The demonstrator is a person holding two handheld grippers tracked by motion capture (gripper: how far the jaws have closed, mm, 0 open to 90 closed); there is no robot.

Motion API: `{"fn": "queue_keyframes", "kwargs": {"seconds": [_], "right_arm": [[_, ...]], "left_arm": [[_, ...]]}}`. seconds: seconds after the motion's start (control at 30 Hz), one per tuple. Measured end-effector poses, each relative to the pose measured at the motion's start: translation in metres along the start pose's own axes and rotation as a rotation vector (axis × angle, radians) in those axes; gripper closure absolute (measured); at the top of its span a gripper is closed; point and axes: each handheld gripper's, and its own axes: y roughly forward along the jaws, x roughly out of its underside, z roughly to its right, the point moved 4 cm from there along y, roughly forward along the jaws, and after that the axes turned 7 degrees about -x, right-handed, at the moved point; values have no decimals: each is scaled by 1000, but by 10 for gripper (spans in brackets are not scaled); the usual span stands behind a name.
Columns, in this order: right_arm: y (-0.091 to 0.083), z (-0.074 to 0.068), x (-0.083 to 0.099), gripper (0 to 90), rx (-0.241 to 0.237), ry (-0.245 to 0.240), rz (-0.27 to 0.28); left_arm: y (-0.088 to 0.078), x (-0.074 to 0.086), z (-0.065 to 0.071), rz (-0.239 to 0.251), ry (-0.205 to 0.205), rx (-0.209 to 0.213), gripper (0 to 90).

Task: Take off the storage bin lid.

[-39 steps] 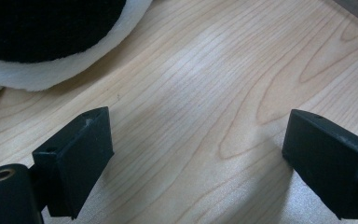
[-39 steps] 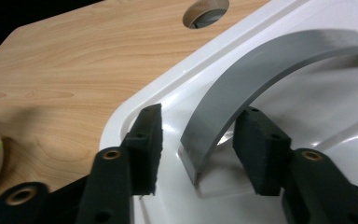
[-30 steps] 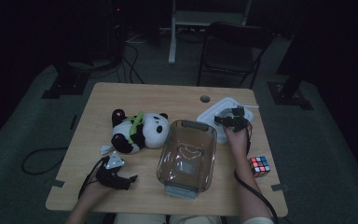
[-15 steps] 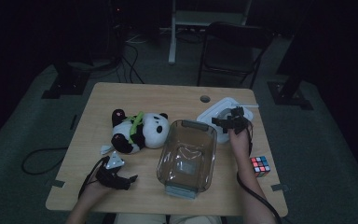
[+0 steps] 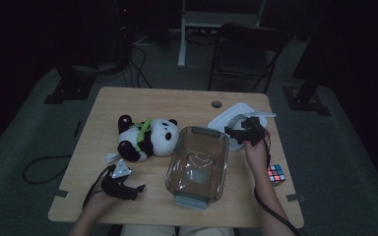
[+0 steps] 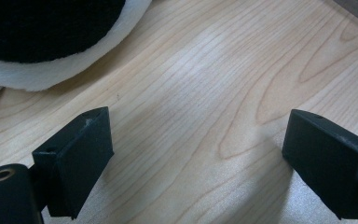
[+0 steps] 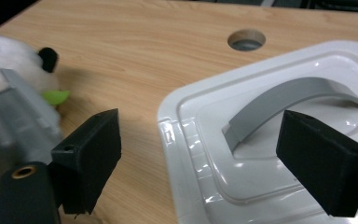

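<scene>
Working at the white lid [image 5: 232,119] with the right gripper [image 5: 232,132], at the far right of the desk [image 5: 177,105], just right of the clear glass container [image 5: 170,172]. Lying flat on the desk there, grey handle [image 7: 284,100] up. Standing with the fingers [image 7: 91,154] wide, having just been opening; framing the handle between them in the right gripper view, yet pressing on nothing. Resting the left gripper [image 5: 137,189] low at the near left of the desk, beside the plush panda [image 5: 145,140]; fingers [image 6: 77,154] wide there too, with bare wood between and nothing held.

Judging the step: poised over the lid with an open grip, either lining up on the handle or letting go of it; cannot tell which from here.

For a pick-up next: lower and centre the fingers across the arch of the handle, close on it squarely, lift straight up without tipping, then carry left and near to sit over the container's rim. Mind the Rubik's cube [image 5: 275,174] near the right edge.
</scene>
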Motion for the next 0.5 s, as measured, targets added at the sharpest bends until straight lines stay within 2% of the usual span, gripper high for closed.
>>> {"fn": "queue_keyframes", "kwargs": {"seconds": [0.07, 0.23, 0.5], "right_arm": [[-4, -2, 1, 137, 17, -15, 7], [-13, -10, 6, 136, 15, -50, 6], [-23, -14, 21, 136, 26, -62, -11]], "left_arm": [[0, 0, 0, 0, 1, 1, 93], [0, 0, 0, 0, 1, 1, 93], [0, 0, 0, 1, 2, 2, 93]]}}
